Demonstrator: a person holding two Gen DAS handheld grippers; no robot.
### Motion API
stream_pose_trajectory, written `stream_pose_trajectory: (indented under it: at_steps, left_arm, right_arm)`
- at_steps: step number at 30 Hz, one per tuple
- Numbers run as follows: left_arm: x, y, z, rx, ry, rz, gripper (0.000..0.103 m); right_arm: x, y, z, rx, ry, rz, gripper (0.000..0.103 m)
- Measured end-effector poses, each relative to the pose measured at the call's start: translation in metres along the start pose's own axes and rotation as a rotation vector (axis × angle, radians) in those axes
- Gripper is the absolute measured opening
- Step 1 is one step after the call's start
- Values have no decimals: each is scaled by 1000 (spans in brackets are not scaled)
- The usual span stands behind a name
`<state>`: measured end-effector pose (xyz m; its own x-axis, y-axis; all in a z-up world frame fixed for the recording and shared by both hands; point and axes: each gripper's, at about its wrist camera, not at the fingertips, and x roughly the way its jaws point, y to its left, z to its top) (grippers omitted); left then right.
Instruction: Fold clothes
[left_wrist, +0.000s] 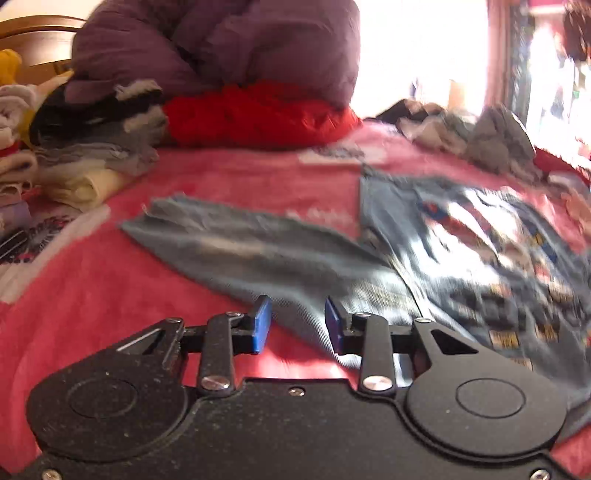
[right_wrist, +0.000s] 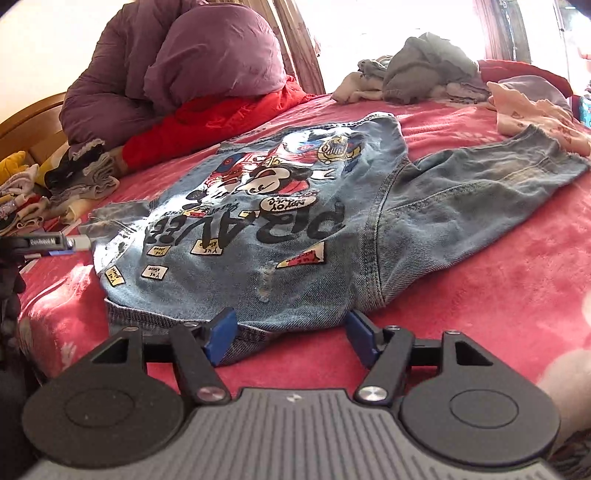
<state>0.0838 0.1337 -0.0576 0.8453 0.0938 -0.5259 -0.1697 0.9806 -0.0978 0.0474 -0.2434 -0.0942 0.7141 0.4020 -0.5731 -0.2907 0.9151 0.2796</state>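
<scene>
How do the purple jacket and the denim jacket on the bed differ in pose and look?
The purple jacket is bunched in a puffy heap; the denim jacket lies spread flat with its sleeves out. The purple jacket is plain; the denim jacket bears a cartoon print and letters. Both rest on the pink blanket.

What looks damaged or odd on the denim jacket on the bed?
The denim jacket has a frayed, ripped patch near its hem, and its sleeve cuff is ragged. This may be deliberate styling.
</scene>
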Motion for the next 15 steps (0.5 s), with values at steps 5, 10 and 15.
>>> stream_pose_trajectory:
  at_steps: [5, 10, 15]
  left_arm:
    - [39, 18, 17, -56, -27, -31, 33]
    - [59, 44, 14, -152, 103, 38, 32]
    - [53, 93, 21, -456, 38, -17, 32]
  right_arm:
    - [5, 4, -2, -4, 4, -10, 72]
    - [3, 3, -1, -10, 10, -13, 73]
    - [-5, 0, -3, 13, 7, -27, 72]
